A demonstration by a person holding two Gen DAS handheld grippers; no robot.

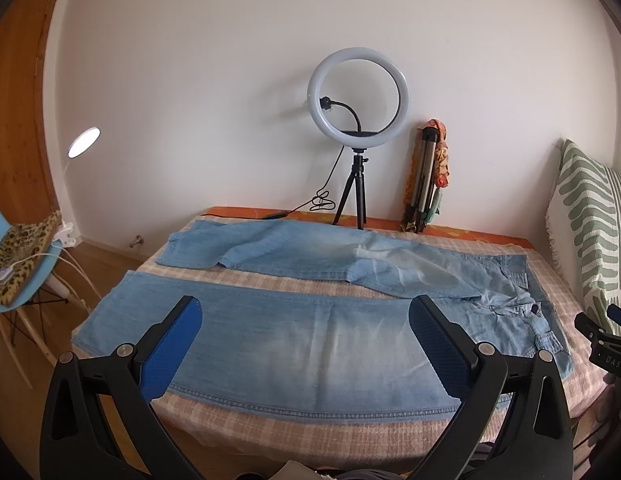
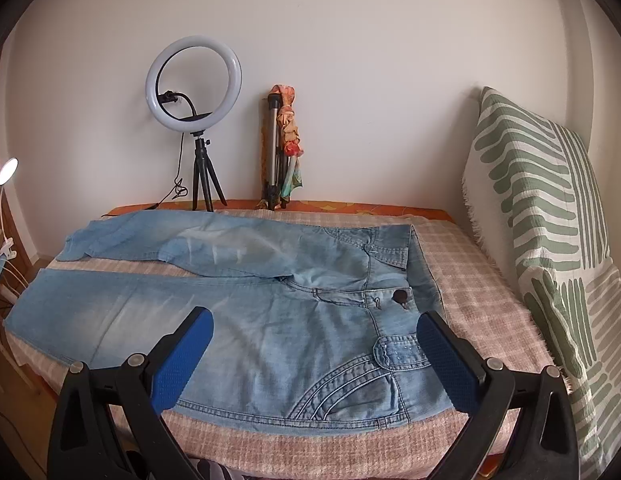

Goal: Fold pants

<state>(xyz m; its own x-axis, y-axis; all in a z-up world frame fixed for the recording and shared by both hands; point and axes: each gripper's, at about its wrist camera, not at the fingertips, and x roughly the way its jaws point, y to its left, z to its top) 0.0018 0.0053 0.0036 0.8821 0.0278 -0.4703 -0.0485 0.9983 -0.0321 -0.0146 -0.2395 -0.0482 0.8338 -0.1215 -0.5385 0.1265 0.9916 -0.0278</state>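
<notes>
White wall (image 1: 230, 60) filled the upper half of both views, and below it a bed (image 1: 270, 420) covered in a pale pink checked blanket ran across the middle and lower frame. On the blanket lay the light blue jeans (image 1: 294, 344), spread flat and unfolded. In the left wrist view the waistband sat at the right of the frame and the two legs stretched toward the left, with a strip of blanket showing between them. The near leg lay flat across the lower centre; the far leg was creased and partly doubled over near its cuff at upper left. In the right wrist view the dark button (image 2: 399, 297) and the stitched front pocket (image 2: 350, 388) sat right of centre, near the bottom edge.

At the far side of the bed a lit ring light (image 1: 358, 94) stood on a small black tripod (image 1: 353, 196), its cable trailing to the left. Just right of it a folded tripod with a patterned cloth (image 1: 428, 176) tied on it leaned against the wall. A green and white striped cushion (image 2: 542, 232) stood upright at the right edge. At the far left of the left wrist view were a small round lamp (image 1: 84, 142) and a blue chair (image 1: 14, 280) bearing a leopard-print cloth.

The left gripper (image 1: 304, 316) had its blue-padded jaws spread wide above the near leg, with nothing between them. The right gripper (image 2: 314, 326) was likewise spread wide above the hip and pocket area, gripping nothing.
</notes>
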